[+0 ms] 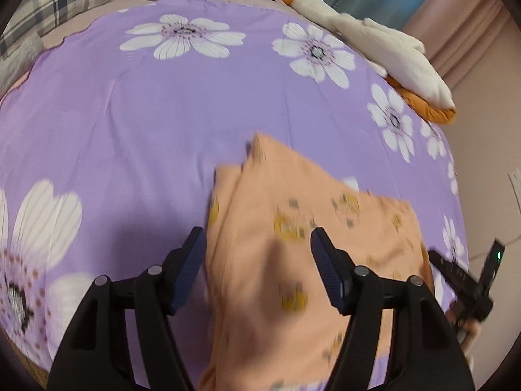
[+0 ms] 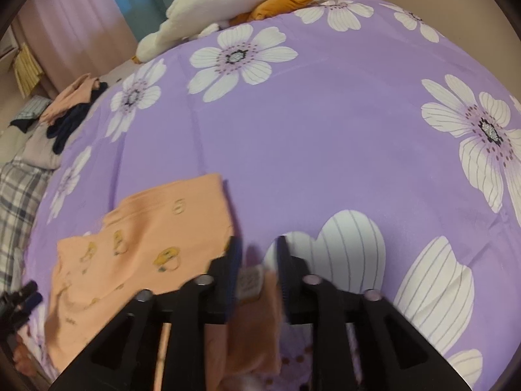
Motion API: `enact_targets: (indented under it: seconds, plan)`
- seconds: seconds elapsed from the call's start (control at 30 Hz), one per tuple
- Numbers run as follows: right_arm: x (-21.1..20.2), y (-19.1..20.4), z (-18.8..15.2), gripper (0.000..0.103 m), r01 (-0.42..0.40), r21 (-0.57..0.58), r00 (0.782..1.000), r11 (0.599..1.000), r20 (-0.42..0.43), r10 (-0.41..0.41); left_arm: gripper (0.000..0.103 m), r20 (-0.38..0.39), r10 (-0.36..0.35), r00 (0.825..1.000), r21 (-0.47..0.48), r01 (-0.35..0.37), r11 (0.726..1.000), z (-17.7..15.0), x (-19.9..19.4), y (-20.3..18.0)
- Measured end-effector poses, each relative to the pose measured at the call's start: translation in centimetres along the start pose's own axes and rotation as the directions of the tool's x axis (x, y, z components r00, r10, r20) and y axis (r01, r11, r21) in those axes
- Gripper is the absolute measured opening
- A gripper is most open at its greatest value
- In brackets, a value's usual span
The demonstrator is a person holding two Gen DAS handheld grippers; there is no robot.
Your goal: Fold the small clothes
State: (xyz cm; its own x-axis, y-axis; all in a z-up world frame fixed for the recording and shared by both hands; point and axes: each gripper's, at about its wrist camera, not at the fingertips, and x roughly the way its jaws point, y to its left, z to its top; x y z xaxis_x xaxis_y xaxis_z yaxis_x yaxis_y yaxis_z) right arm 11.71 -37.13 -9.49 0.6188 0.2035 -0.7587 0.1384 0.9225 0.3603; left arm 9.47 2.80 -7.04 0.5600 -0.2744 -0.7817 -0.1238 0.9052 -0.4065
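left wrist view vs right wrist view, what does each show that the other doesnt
Only the left wrist view: the left tongs close up, jaws wide above the peach garment.
Only the right wrist view: the right tongs, a white label between the jaws.
Both: the garment, purple floral bedcover, white and orange plush toy, dark clothes pile.

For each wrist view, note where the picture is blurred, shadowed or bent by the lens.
Left wrist view: the peach garment is motion-smeared, its yellow prints streaked, and a shadow falls on the purple floral sheet beside it. Right wrist view: blur sits around the right tongs. In both, the fisheye bulges the sheet and darkens the corners.
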Motion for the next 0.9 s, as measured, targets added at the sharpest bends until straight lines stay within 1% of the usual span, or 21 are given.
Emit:
enact_targets:
  seconds: [0.07, 0.17, 0.3, 0.33, 0.37, 0.43, 0.5, 0.53, 0.6, 0.63, 0.7, 0.73, 0.77, 0.8, 0.83, 0.9]
  plan:
    - [-0.9, 0.4, -0.3, 0.042, -0.019, -0.002, 1.0, 1.0, 0.009, 0.019, 0.066, -0.019, -0.018, 1.0, 0.011, 0.018, 1.0, -1.4, -0.6, 0.2]
    - [-2.0, 0.9, -1.9, 0.042, -0.053, -0.012, 0.998, 0.999, 0.012, 0.053, 0.065, -0.061, -0.042, 0.997, 0.02, 0.043, 0.999, -3.8, -1.2, 1.0]
    - [-2.8, 0.5, -6.0, 0.043, -0.102, -0.003, 0.995, 0.995, -0.025, 0.101, 0.064, -0.091, -0.066, 0.994, 0.033, 0.07, 0.997, -6.4, -1.4, 2.1]
    - [-2.8, 0.4, -6.5, 0.043, -0.107, 0.008, 0.994, 0.994, -0.036, 0.107, 0.064, -0.095, -0.074, 0.993, 0.031, 0.077, 0.997, -6.7, -1.4, 2.3]
    - [-2.8, 0.4, -7.0, 0.043, -0.11, 0.016, 0.993, 0.994, -0.045, 0.11, 0.064, -0.103, -0.099, 0.99, 0.018, 0.102, 0.995, -7.1, -1.2, 2.5]
    - [-3.1, 0.5, -7.7, 0.043, -0.124, 0.022, 0.991, 0.992, -0.054, 0.125, 0.062, -0.114, -0.123, 0.986, -0.001, 0.124, 0.992, -7.4, -1.0, 2.7]
    - [-3.4, 0.9, -7.9, 0.043, -0.138, 0.016, 0.989, 0.99, -0.054, 0.138, 0.06, -0.104, -0.133, 0.986, -0.002, 0.134, 0.991, -7.7, -0.7, 2.7]
    - [-3.5, 1.1, -8.0, 0.042, -0.149, 0.014, 0.987, 0.989, -0.056, 0.15, 0.058, -0.101, -0.135, 0.986, -0.003, 0.135, 0.991, -7.7, -0.7, 2.7]
    - [-3.4, 1.5, -8.3, 0.043, -0.17, 0.011, 0.983, 0.985, -0.071, 0.171, 0.048, -0.099, -0.133, 0.986, -0.012, 0.133, 0.991, -8.0, -0.4, 2.8]
    - [-3.2, 1.7, -8.5, 0.043, -0.169, 0.008, 0.983, 0.986, -0.076, 0.169, 0.045, -0.096, -0.134, 0.986, -0.011, 0.134, 0.991, -8.1, -0.3, 2.8]
    - [-3.1, 2.0, -8.8, 0.042, -0.162, -0.004, 0.984, 0.987, -0.078, 0.161, 0.032, -0.092, -0.125, 0.988, -0.014, 0.125, 0.992, -8.2, -0.2, 2.9]
    - [-3.0, 2.1, -9.0, 0.041, -0.16, -0.012, 0.984, 0.987, -0.076, 0.159, 0.029, -0.09, -0.118, 0.989, -0.018, 0.117, 0.993, -8.3, -0.2, 2.9]
    - [-3.0, 2.2, -9.1, 0.034, -0.153, -0.017, 0.985, 0.988, -0.078, 0.151, 0.024, -0.085, -0.11, 0.99, -0.021, 0.109, 0.994, -8.3, -0.1, 3.1]
    - [-2.9, 2.1, -9.1, 0.023, -0.143, -0.018, 0.987, 0.99, -0.079, 0.141, 0.022, -0.081, -0.105, 0.991, -0.029, 0.103, 0.994, -8.4, -0.1, 3.2]
    - [-2.8, 2.0, -9.1, 0.018, -0.136, -0.012, 0.988, 0.991, -0.079, 0.135, 0.022, -0.079, -0.105, 0.991, -0.032, 0.103, 0.994, -8.4, -0.1, 3.3]
    - [-3.2, 1.8, -9.0, 0.008, -0.148, 0.005, 0.987, 0.989, -0.064, 0.148, 0.021, -0.075, -0.098, 0.992, -0.032, 0.096, 0.995, -8.4, -0.2, 3.3]
